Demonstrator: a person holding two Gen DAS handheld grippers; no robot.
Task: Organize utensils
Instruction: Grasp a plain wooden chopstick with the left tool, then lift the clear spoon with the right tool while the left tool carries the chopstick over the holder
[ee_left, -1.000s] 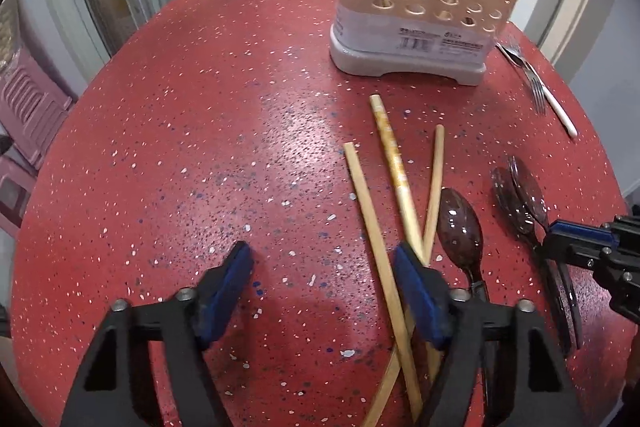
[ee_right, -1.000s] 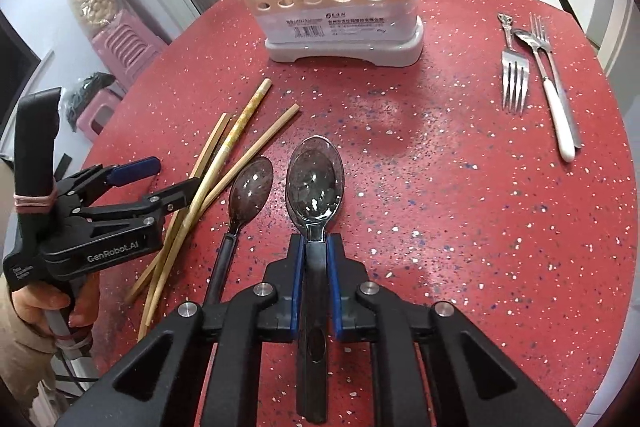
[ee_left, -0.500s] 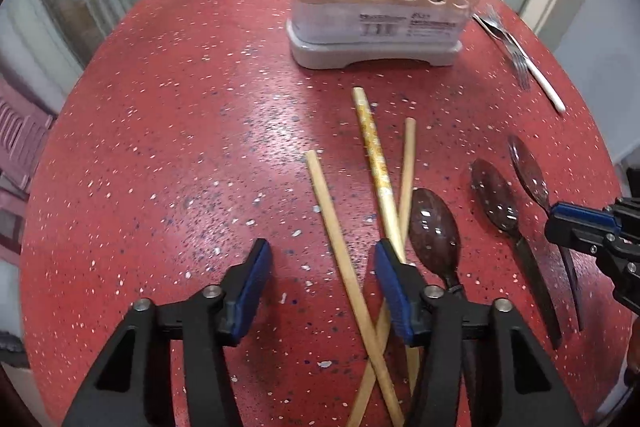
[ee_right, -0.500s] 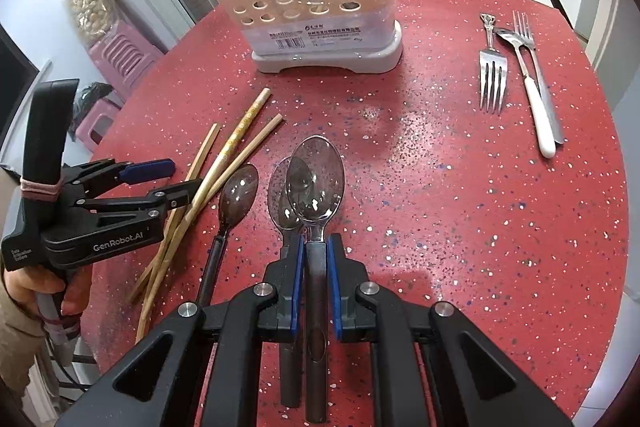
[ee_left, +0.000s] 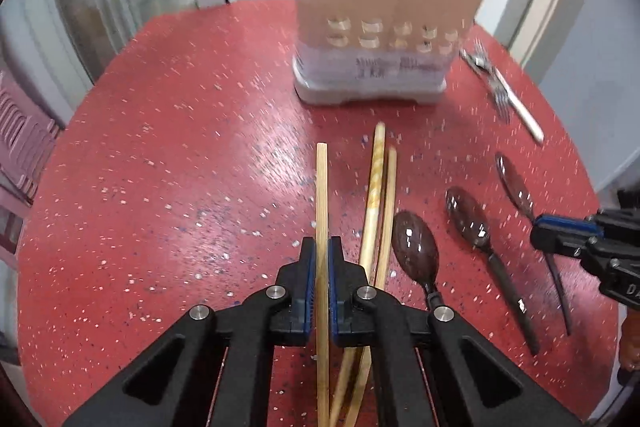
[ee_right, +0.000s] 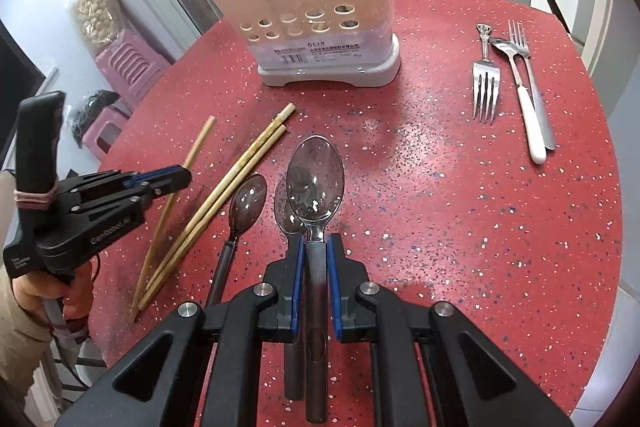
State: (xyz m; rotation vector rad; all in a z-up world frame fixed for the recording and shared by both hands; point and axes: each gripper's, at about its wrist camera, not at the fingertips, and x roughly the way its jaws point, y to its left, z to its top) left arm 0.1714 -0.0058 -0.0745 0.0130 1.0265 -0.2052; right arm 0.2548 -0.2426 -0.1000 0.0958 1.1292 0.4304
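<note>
The left hand-held gripper [ee_left: 319, 281] is clamped on one chopstick [ee_left: 321, 195], the right hand-held gripper [ee_right: 316, 269] on a clear spoon [ee_right: 315, 179] above the red tabletop [ee_right: 460, 227]. Either long piece could pivot or slip at the narrow openings. The holder [ee_right: 316, 15], at twelve o'clock, already contains spoons and a chopstick.

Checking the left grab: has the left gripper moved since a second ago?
Yes. The left gripper shifted right, away from bare table, and closed on the leftmost chopstick, which earlier lay beside its right finger.
</note>
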